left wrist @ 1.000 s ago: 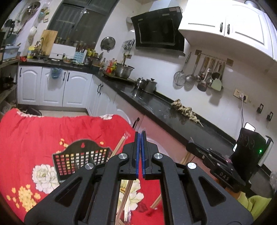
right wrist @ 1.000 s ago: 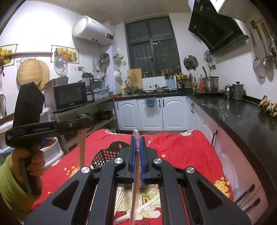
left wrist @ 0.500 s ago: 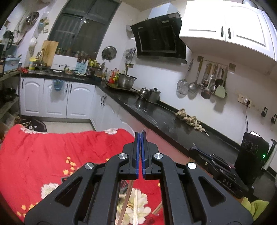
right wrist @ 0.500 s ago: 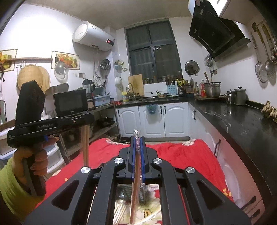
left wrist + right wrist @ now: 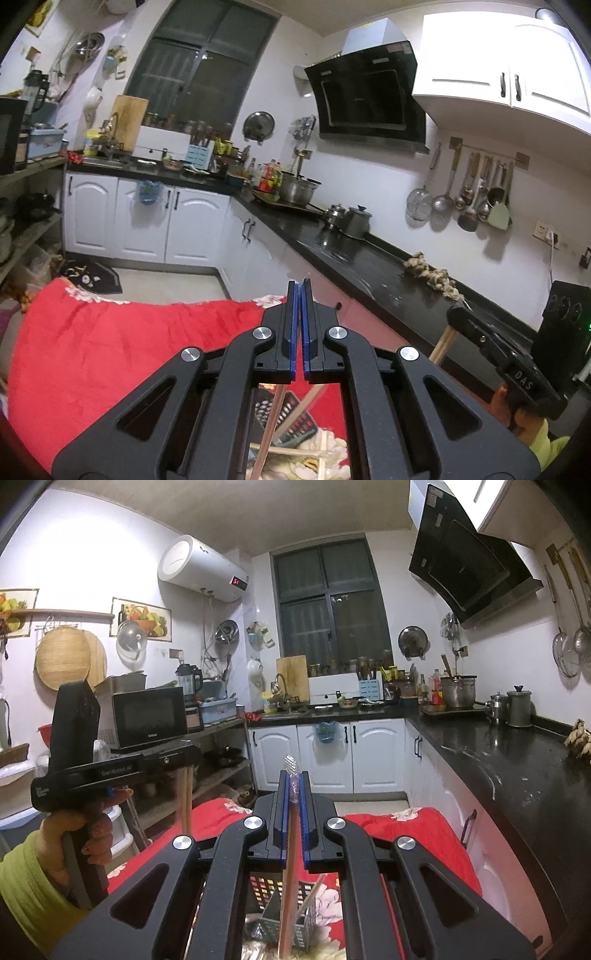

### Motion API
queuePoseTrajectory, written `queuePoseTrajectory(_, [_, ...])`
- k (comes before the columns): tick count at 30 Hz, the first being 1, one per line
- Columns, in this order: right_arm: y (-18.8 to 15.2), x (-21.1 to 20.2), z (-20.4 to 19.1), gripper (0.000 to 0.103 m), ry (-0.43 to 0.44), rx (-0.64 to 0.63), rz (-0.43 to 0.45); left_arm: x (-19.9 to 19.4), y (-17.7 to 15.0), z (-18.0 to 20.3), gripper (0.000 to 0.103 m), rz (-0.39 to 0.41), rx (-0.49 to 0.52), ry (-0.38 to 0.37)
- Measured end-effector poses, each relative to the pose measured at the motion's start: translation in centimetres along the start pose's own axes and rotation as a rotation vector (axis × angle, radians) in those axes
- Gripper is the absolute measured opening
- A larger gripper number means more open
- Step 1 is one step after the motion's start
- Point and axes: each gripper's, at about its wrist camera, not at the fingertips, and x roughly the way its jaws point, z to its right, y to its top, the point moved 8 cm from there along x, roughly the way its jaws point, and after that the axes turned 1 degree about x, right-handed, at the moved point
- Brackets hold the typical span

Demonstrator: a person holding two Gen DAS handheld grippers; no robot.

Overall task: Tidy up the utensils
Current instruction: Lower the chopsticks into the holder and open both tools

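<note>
Chopsticks (image 5: 290,882) hang upright, clamped in the right tool (image 5: 294,805), above the basket (image 5: 284,897) on the red cloth (image 5: 413,834). Left tool (image 5: 299,325) clamps another pair (image 5: 183,797). Black counter (image 5: 517,760) runs along the right.

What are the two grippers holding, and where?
Each gripper, left and right, pinches wrapped wooden chopsticks near the top end; the sticks hang down.

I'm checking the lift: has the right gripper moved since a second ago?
Yes. The right gripper, shut on wrapped chopsticks, has risen: in its own view the red cloth and black basket have dropped lower in frame.
</note>
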Motion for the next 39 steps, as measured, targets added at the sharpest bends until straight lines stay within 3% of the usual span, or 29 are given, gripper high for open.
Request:
queuePoseTrajectory(13, [1.8, 3.9, -0.4, 0.005, 0.021, 0.004, 0.000, -0.8, 2.5, -2.6, 0.000, 0.085, -0.004, 0.065])
queuePoseTrajectory(20, [1.6, 5.9, -0.2, 0.005, 0.013, 0.006, 0.022, 0.0, 2.2, -3.4, 0.000, 0.106, -0.010, 0.071])
queuePoseTrajectory(27, [-1.2, 7.9, 0.2, 0.005, -0.023, 0.010, 0.013, 2.1, 0.1, -4.2, 0.000, 0.126, 0.001, 0.093])
queuePoseTrajectory(39, [-5.4, 8.8, 0.5, 0.006, -0.046, 0.031, -0.024, 5.2, -5.3, -4.7, 0.000, 0.084, 0.033, 0.091])
